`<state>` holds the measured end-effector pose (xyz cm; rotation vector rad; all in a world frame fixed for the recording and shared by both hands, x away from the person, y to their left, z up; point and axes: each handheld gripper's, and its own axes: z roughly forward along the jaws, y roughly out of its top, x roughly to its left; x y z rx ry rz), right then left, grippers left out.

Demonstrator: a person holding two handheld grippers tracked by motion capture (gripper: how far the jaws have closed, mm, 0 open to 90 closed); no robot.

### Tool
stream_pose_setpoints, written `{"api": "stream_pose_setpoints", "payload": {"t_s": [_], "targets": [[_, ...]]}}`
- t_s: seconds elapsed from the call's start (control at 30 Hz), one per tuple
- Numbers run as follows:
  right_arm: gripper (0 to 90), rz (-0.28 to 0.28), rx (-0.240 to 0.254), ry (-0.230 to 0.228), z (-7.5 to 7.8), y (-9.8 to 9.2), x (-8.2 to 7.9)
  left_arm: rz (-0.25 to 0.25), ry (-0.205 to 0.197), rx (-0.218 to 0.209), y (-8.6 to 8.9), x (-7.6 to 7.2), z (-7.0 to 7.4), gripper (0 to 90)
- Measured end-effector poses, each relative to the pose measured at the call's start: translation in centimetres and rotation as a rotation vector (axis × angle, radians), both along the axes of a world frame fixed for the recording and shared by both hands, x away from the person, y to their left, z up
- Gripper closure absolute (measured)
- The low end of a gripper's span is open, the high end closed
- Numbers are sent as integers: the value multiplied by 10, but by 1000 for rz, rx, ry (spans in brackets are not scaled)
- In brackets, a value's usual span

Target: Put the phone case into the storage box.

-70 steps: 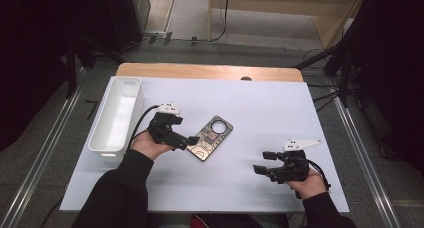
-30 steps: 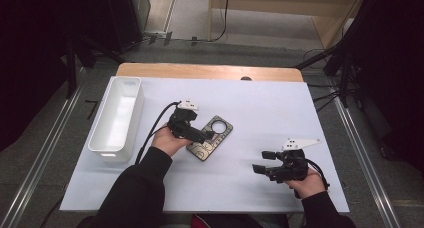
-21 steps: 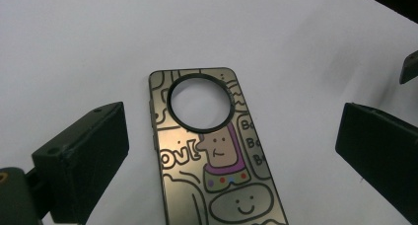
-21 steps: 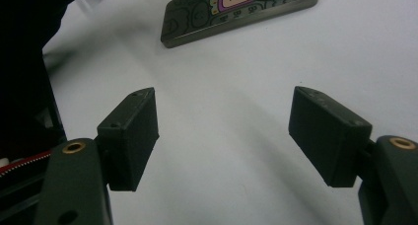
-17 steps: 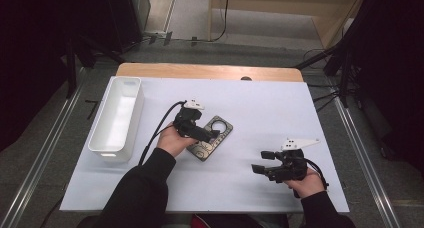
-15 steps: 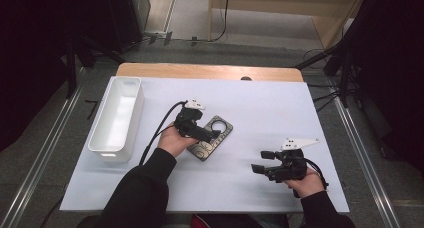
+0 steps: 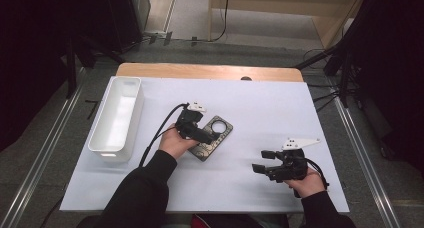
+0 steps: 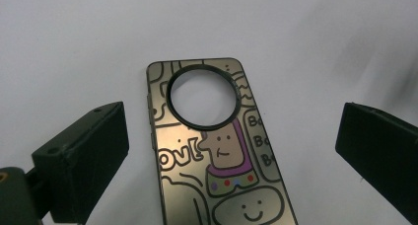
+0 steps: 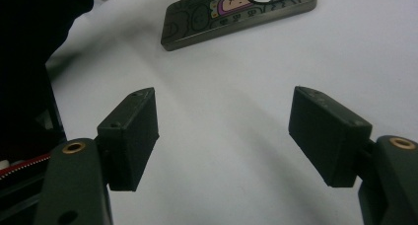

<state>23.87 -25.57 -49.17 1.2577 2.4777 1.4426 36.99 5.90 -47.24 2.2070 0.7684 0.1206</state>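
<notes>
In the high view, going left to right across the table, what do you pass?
White tray → left claw over the phone case → right claw

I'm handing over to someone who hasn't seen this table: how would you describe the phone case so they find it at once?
Start at the white sheet covering the table, with the long white bin at its left edge. Right of that bin, near the sheet's middle, the phone case lies flat under the left gripper, between its open fingers. It is dark, covered in cartoon doodles, with a big round camera hole.
</notes>
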Motion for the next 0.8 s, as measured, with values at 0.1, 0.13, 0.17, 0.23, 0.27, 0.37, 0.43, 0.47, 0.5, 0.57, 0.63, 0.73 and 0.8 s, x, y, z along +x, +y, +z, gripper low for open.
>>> {"api": "stream_pose_setpoints", "payload": {"t_s": [0.1,0.13,0.17,0.23,0.27,0.37,0.43,0.47,0.5,0.57,0.63,0.73,0.8], "targets": [[260,-1,1,-1,0,0,0,4,4,-9,-1,-1,-4,0],[260,-1,1,-1,0,-1,0,4,11,-9,-1,-1,-5,0],[260,-2,2,-1,1,-1,0,3,15,-1,-1,-1,-7,0],[260,-1,3,-3,1,-1,1,1,15,19,-2,-2,-11,0],[260,2,2,-3,1,-1,1,-2,20,23,-2,-2,-12,0],[260,8,1,-2,1,1,2,14,24,15,-2,-3,-17,0],[260,10,0,-5,1,1,3,24,25,17,-1,-4,-21,0],[260,12,0,-6,1,1,3,31,20,25,-1,-5,-23,0],[260,13,1,-4,1,2,4,30,23,32,-1,-5,-25,0],[260,13,2,-4,1,2,4,27,27,49,-2,-5,-28,0],[260,20,1,-8,1,3,5,30,23,50,-2,-6,-30,0],[260,22,-1,-3,1,4,6,37,27,58,-2,-7,-34,0],[260,24,1,-6,1,5,6,44,25,59,-2,-7,-36,0]]}}
